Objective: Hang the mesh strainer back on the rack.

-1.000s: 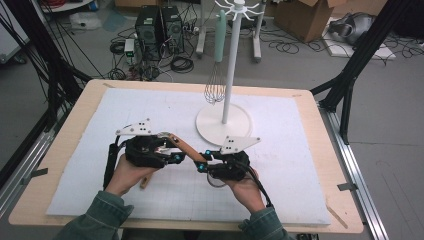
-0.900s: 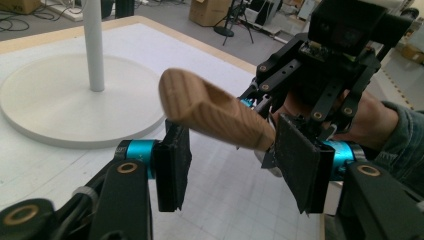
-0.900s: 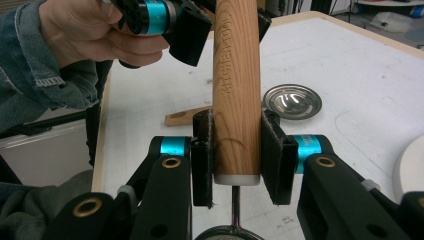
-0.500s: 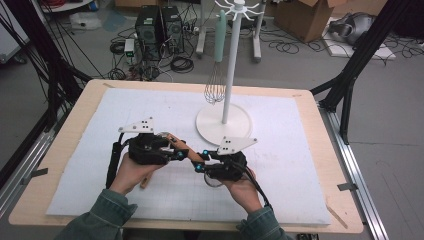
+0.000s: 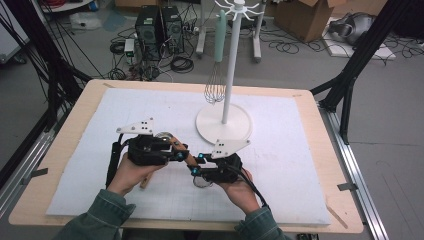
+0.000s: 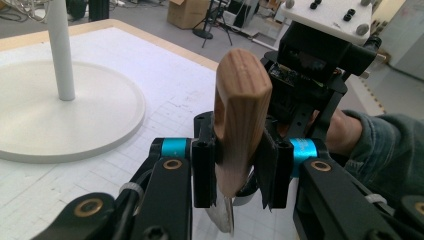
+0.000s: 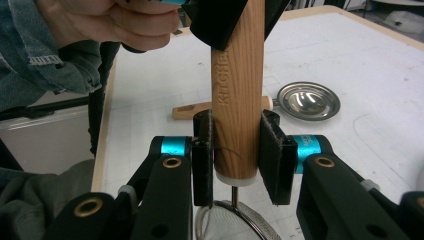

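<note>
Wooden strainer handle (image 7: 237,110) spans between your grippers above the table (image 5: 300,107): your right gripper (image 7: 236,160) clamps its mesh end, and your left gripper (image 6: 235,167) has just been closing on its free end. The mesh bowl (image 7: 235,225) looks empty.

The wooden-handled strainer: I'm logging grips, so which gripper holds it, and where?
Both hold its wooden handle: the right gripper near the mesh end, the left gripper, whose jaws have just been closing, near the free end.
</note>
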The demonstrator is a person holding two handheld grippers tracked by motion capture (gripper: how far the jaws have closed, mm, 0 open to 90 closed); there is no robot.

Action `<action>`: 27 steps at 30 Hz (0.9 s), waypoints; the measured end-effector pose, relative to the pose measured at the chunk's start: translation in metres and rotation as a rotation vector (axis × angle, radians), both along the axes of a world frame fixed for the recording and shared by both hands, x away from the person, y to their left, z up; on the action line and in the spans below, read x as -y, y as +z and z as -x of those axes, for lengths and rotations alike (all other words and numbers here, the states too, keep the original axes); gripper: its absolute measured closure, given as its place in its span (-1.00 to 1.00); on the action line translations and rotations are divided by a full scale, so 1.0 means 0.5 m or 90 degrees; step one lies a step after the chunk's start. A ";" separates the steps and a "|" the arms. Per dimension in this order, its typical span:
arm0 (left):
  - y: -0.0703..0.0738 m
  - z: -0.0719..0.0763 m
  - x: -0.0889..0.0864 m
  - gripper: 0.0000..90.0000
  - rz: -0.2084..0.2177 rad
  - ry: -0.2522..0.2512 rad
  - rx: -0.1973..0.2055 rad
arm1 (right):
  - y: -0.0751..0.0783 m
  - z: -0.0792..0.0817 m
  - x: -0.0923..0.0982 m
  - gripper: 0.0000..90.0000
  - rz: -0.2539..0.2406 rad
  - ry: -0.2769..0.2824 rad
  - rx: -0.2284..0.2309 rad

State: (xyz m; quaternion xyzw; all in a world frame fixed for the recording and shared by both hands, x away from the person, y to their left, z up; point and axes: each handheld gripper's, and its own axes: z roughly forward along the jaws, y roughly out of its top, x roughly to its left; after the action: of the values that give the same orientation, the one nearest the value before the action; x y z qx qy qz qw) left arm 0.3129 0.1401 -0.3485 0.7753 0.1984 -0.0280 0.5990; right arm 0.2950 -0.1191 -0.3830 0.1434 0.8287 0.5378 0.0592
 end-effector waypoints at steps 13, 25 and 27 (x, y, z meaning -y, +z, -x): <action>0.002 0.006 0.013 0.61 -0.036 -0.026 0.013 | -0.007 -0.016 -0.009 0.41 0.000 0.065 -0.059; 0.008 0.008 0.017 0.59 -0.046 -0.036 0.020 | -0.005 -0.023 -0.008 0.56 -0.012 0.079 -0.073; 0.009 0.009 0.016 0.49 -0.048 -0.034 0.022 | -0.005 -0.022 -0.008 0.57 -0.014 0.077 -0.075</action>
State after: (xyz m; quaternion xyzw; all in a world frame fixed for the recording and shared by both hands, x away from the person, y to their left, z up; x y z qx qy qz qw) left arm 0.3083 0.1321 -0.3438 0.8029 0.1682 -0.0229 0.5715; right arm 0.3062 -0.1152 -0.3857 0.1255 0.8320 0.5398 -0.0240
